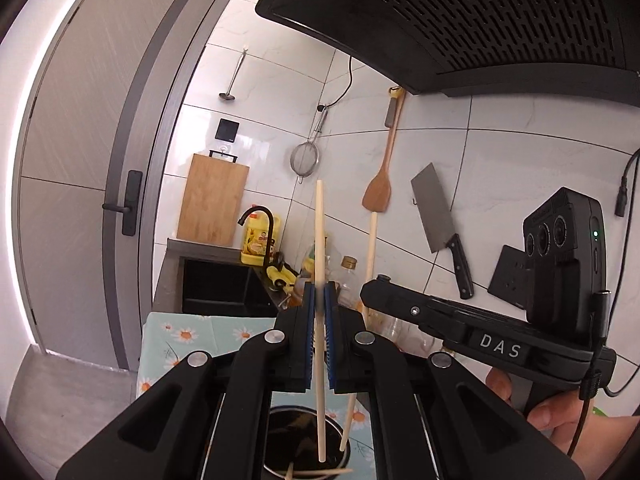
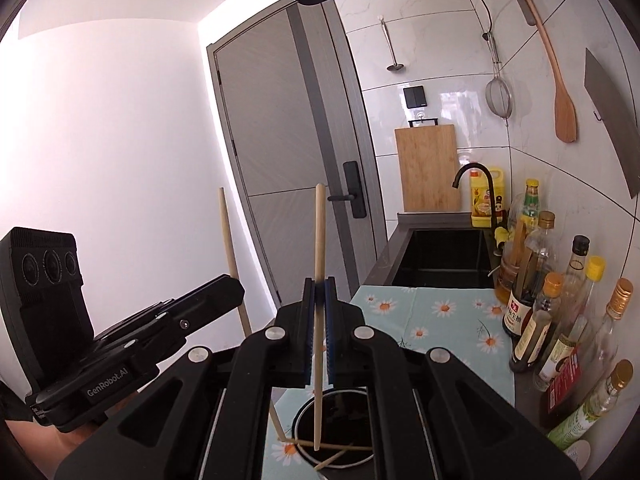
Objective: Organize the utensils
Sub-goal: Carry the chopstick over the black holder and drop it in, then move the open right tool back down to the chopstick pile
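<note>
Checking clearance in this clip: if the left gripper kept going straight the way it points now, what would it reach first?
Probably the cluster of bottles on the counter just past the left gripper, which is shut on a chopstick. Behind them is the tiled wall. Depth is hard to judge through the fisheye.

A cutting board [image 2: 428,168] leans by the sink [image 2: 440,258]; bottles [image 2: 560,312] line the wall.

Two matte black plastic handheld grippers [image 1: 319,300] [image 2: 319,292], angular linkage arms pinned with round silver screws; blue ribbed pads [image 1: 308,332] lining the fingers; boxy black three-lens camera block [image 1: 560,264] with green light, thin black cable; white lettering "DAS", "GenRobot.AI".
</note>
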`<state>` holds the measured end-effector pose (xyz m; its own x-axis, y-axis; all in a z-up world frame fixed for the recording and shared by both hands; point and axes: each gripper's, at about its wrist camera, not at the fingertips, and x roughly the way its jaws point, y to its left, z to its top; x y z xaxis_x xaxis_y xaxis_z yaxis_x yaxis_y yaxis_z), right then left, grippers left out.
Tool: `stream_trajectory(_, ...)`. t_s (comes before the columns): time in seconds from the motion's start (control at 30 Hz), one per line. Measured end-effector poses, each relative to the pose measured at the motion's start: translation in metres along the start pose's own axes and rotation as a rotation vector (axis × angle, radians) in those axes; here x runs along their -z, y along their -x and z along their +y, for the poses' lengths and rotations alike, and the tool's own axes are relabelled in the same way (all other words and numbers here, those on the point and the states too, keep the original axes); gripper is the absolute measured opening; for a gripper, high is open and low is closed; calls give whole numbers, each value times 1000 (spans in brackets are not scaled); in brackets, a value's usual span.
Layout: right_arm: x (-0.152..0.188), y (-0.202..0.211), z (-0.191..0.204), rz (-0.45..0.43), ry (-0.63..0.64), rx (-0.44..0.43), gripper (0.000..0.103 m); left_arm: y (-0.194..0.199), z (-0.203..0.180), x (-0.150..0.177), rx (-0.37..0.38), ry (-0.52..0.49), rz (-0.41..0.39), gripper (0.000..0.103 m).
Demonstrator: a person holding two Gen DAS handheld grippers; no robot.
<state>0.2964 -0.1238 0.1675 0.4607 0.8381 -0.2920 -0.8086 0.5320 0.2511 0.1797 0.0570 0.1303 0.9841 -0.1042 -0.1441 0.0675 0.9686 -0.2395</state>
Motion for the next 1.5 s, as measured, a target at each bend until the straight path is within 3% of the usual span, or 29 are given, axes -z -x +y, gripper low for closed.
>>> stream_trajectory(0.17,9,-14,-11,1,3,20,6,-17,6,8,-40,-23,26,5)
stream_trajectory(0.2,10,-17,-13,9,1,20,12,-19,7,9,-47,-19,37,6)
stream_trajectory(0.27,13,-21,-16,20,-5,34,14,-23,9,10,-76,-24,54,20)
stream_trajectory(0.3,15,-23,-18,29,-13,30,14,-24,12,11,-80,-17,59,21)
stream_trajectory(0.7,13,-7,-9,30,-5,35,14,-10,16,9,-92,-1,72,22)
stream_trajectory(0.77,13,-2,-7,23,1,41,14,-7,12,8,-92,-9,70,32)
stream_trajectory(1.0,9,22,1,22,-10,45,14,10,-1,1,-59,-24,62,34)
stream_trajectory(1.03,9,27,3,27,-14,42,15,14,-3,0,-58,-24,62,33)
stream_trajectory(1.1,9,36,6,24,-21,37,31,18,-6,-2,-53,-23,67,33)
stream_trajectory(1.2,12,47,11,31,-29,38,34,27,-11,-3,-43,-23,82,34)
stream_trajectory(1.37,26,55,11,130,-78,35,34,42,-16,5,-38,-30,128,34)
stream_trajectory(1.5,53,52,1,273,-147,85,34,50,-15,17,-44,-22,201,34)
